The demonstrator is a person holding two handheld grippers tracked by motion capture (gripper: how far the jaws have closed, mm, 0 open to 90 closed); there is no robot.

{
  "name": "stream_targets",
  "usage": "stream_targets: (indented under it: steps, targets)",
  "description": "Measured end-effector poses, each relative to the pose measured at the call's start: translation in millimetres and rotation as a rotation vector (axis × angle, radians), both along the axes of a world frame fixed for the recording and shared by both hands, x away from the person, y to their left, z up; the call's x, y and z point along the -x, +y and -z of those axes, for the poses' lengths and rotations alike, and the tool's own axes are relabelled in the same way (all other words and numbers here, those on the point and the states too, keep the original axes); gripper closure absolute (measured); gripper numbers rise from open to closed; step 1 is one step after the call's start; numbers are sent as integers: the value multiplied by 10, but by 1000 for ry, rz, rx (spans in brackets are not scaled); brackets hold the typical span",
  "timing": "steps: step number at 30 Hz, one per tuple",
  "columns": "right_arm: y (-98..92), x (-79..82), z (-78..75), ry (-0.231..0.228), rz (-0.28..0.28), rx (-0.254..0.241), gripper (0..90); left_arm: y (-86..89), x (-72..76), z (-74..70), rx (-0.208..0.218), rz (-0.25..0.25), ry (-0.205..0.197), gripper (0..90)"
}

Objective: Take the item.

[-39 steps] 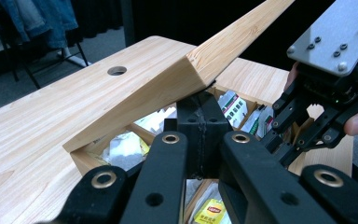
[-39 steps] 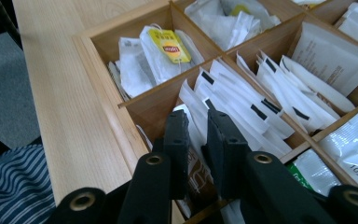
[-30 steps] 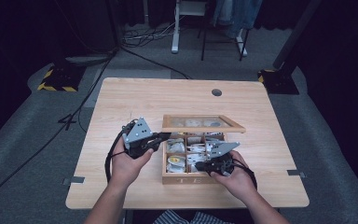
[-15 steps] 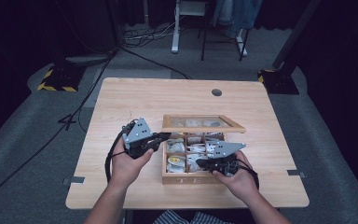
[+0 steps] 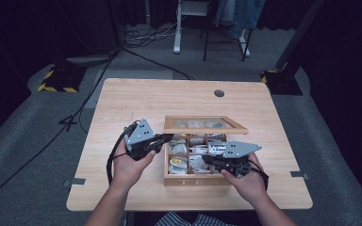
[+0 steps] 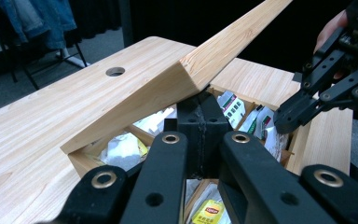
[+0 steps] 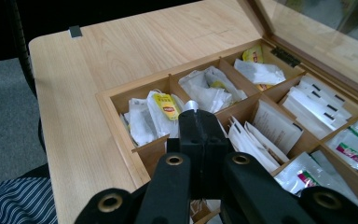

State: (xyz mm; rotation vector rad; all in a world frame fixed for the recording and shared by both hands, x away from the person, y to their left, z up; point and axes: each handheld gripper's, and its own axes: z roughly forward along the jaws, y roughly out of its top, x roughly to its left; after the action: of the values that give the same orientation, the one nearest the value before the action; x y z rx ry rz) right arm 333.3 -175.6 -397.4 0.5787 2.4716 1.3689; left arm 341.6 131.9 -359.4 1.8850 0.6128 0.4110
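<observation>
A wooden tea box (image 5: 195, 179) with several compartments of tea bags sits near the table's front edge. Its glass-paned lid (image 5: 205, 125) is raised partway. My left gripper (image 5: 167, 138) is shut at the box's left side, its tips (image 6: 203, 100) tucked right under the lid's corner (image 6: 191, 79). My right gripper (image 5: 205, 160) hangs over the front compartments. Its jaws are shut in the right gripper view (image 7: 198, 114), and a small pale corner of a tea bag (image 7: 189, 105) sticks out at the tips. Yellow-labelled bags (image 7: 165, 109) lie just beyond.
The light wood table (image 5: 146, 99) has a round cable hole (image 5: 219, 93) at the back. Cables (image 5: 75, 117) run over the grey floor to the left. A white desk leg (image 5: 176, 28) and a chair stand beyond the table.
The right gripper has shifted slightly over the box's front compartments. The left gripper and the lid have barely moved.
</observation>
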Motion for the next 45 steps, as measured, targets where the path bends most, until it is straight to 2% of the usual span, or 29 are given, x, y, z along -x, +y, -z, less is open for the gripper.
stream_targets:
  steps: [13,32,41,45]
  targets:
    - [-109,47,-116,-28,28,-32,900,-12,-10,-12,6,9,0,897]
    - [-461,79,-311,-63,110,-79,900,-8,-38,-28,23,9,7,897]
    - [-596,78,-337,-70,146,-84,900,-13,-32,-28,26,11,8,897]
    - [-710,54,-338,-74,181,-84,900,-19,-34,-29,25,16,7,897]
